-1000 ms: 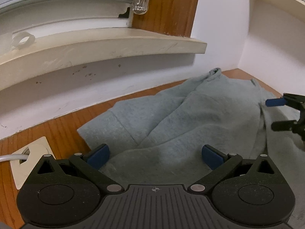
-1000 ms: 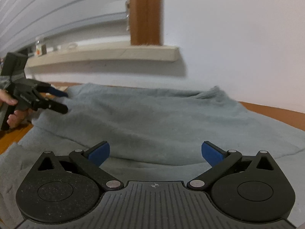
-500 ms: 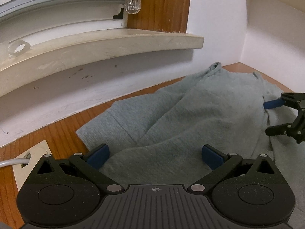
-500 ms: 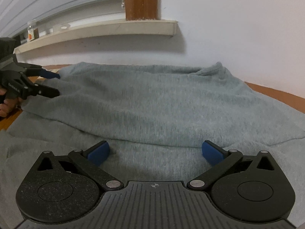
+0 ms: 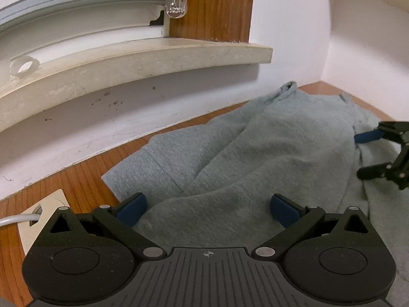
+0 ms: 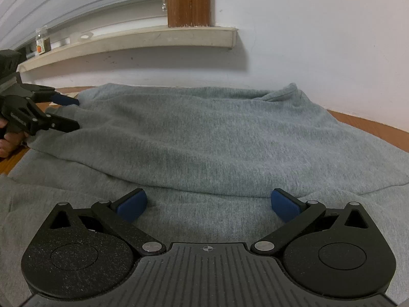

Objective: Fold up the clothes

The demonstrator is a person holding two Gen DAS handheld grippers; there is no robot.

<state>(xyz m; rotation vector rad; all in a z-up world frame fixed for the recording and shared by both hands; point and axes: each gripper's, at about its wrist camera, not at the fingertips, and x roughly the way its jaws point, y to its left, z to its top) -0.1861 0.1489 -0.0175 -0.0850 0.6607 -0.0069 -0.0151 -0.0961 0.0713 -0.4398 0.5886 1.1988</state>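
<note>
1. Your grey sweatshirt [image 6: 204, 138] lies spread on the wooden tabletop [image 5: 84, 176], pushed up close to the white wall below the window sill [image 5: 143, 58]. It's partly folded: one layer lies doubled over the lower layer, w/ a soft fold edge running across just ahead of your right gripper.
2. Left gripper [image 5: 208, 206]: jaws spread wide, nothing betw. the blue pads [image 5: 131, 207]. It sits low over the garment's ribbed hem [image 5: 138, 171]; the left pad is at the cloth edge, but can't tell if it touches.
3. Right gripper [image 6: 208, 204]: jaws also wide apart, empty. Both blue pads are down near the lower layer, just short of the fold edge; contact unclear.
4. From the right wrist cam, you see the left gripper at the far left, fingers parted around the cloth edge, w/ your hand [image 6: 6, 140] behind it.
5. From the left wrist cam, the right gripper shows at the right edge, fingers apart over the garment's far side.
6. A cream cable outlet plate [image 5: 38, 215] w/ a white cord [image 5: 10, 221] sits in the tabletop left of the left gripper, near the hem but apart from it.
7. On the sill: a small jar [image 6: 42, 43] at the far left in the right cam.
</note>
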